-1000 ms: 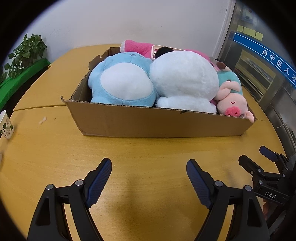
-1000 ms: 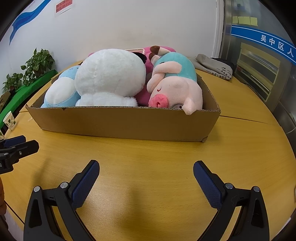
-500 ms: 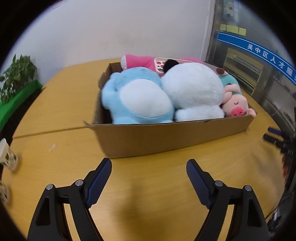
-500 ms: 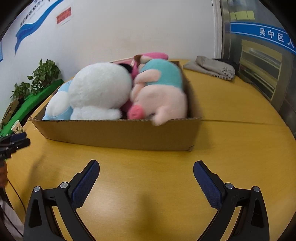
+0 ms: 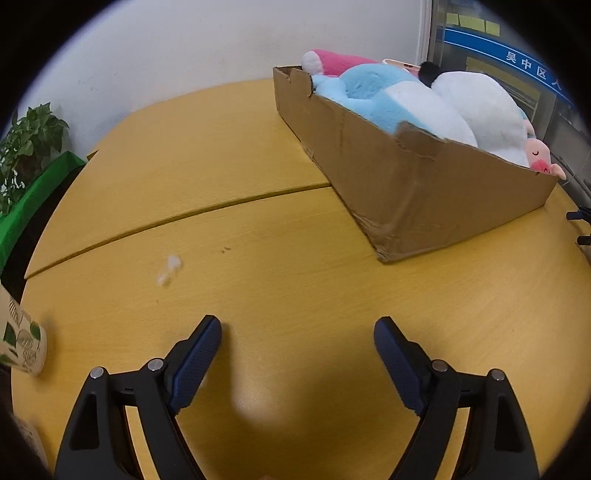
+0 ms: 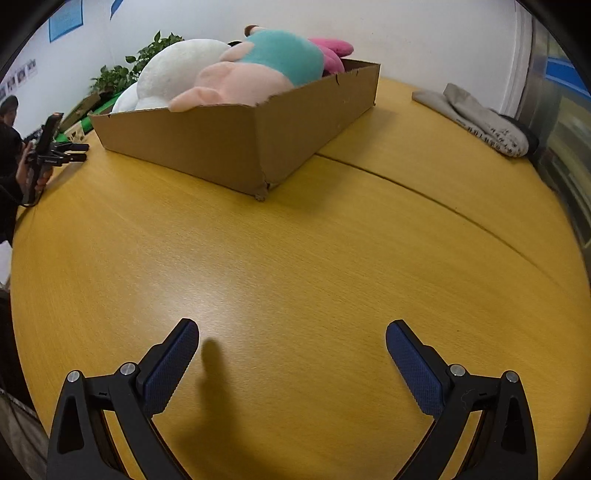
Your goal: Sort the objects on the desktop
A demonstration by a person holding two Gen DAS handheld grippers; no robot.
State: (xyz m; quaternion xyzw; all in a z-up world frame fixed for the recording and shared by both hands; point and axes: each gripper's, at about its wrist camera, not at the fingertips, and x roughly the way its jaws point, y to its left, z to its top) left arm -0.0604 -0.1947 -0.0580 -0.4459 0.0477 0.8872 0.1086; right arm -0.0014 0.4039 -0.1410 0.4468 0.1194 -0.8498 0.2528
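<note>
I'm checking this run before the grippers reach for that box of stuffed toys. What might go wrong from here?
The plush toys are heaped above the rim of the cardboard box; pulling one may drag a neighbour out. The box's near corner looks torn, so a grip there could tear it further. The paper cup stands at the table edge beside the open left gripper; a sideways sweep could knock it off.

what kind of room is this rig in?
Probably an office or meeting room rather than a home: a large round wooden table, a glass partition with blue Chinese signage, and printed notices on the white wall. Potted plants line one side.
</note>
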